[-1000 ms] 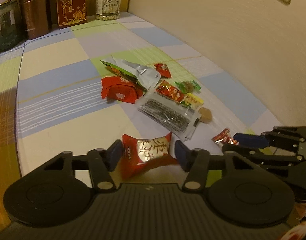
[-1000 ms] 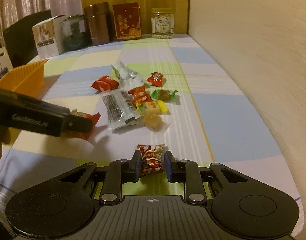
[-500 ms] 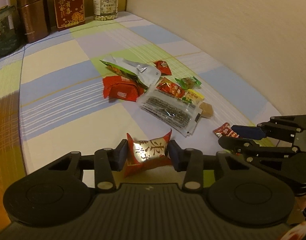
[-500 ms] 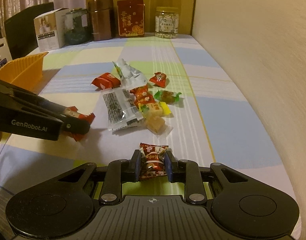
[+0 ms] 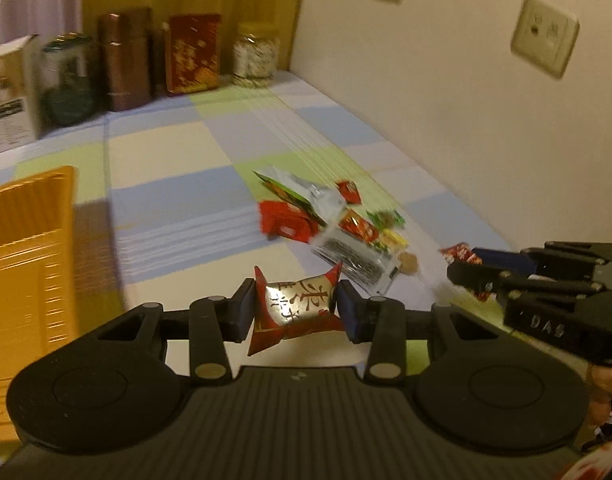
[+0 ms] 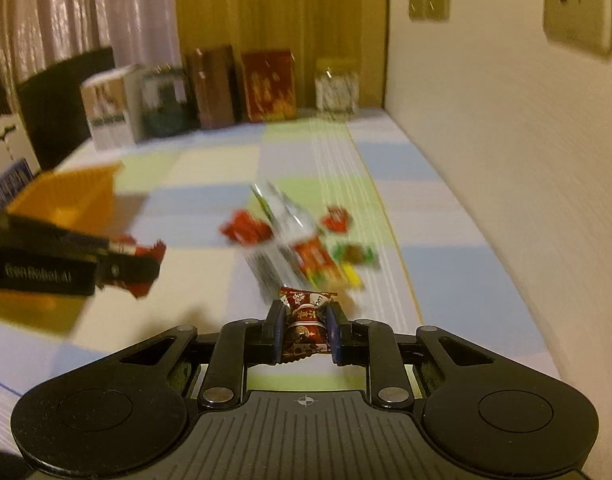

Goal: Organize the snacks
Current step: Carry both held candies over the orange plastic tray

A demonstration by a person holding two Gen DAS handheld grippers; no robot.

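Note:
My left gripper [image 5: 296,311] is shut on a red and gold snack packet [image 5: 296,308], held off the checked tablecloth [image 5: 178,208]. In the right wrist view the same left gripper [image 6: 140,264] comes in from the left with the red packet [image 6: 146,252] in it. My right gripper [image 6: 306,322] is shut on a small red and brown candy [image 6: 304,320], also lifted. It shows at the right of the left wrist view, right gripper [image 5: 472,266] with the candy [image 5: 460,255]. A pile of snacks [image 5: 338,228] lies on the cloth ahead. An orange tray [image 5: 26,248] stands at the left.
Along the back edge stand a white box [image 6: 106,114], a dark green tin [image 6: 164,102], a brown canister [image 5: 124,60], a red box [image 5: 192,54] and a clear jar [image 5: 254,56]. A cream wall [image 5: 446,112] with sockets runs along the right side.
Both grippers have risen from the cloth with their snacks. The left gripper's jaws closed onto the red and gold packet, and the orange tray has come into the left wrist view.

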